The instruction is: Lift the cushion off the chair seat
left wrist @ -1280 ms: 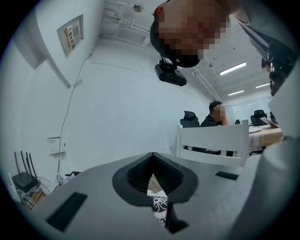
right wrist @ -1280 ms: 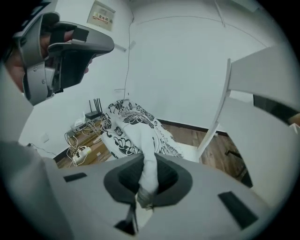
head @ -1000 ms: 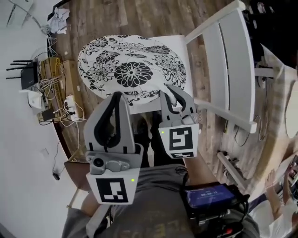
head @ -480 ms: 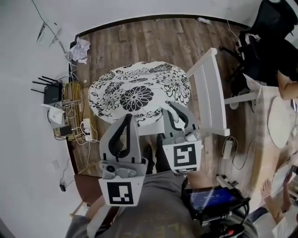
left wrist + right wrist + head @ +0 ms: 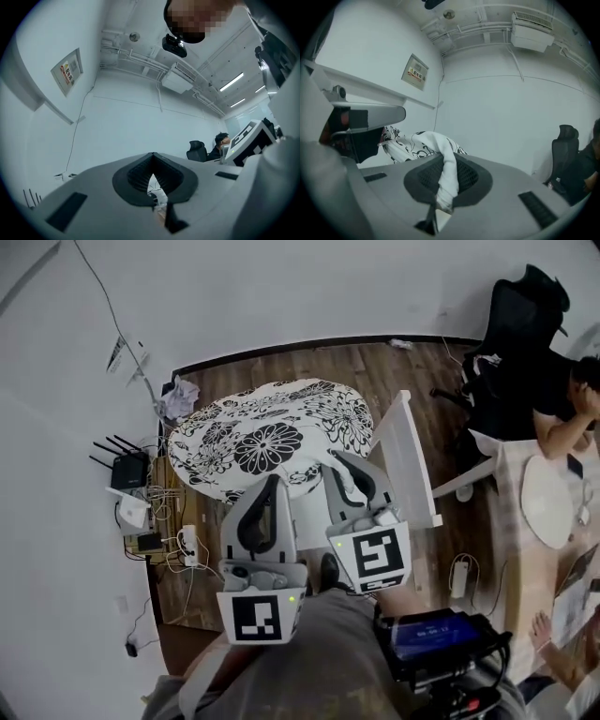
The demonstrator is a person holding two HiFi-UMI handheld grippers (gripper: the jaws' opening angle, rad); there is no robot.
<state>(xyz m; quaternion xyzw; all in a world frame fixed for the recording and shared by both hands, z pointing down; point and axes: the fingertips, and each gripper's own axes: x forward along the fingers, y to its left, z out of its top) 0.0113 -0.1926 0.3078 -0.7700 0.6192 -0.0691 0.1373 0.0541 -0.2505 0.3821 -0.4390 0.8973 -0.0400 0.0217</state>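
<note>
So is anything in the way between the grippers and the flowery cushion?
Nothing visible is. The left gripper and right gripper each pinch the near edge of the round black-and-white floral fabric cushion, held over the white wooden chair.

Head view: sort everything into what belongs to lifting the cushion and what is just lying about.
Job: patterned cushion, white chair, left gripper and right gripper, both clamped on the cushion's edge.
Lying about: router, power strip, black office chair, seated person.
</note>
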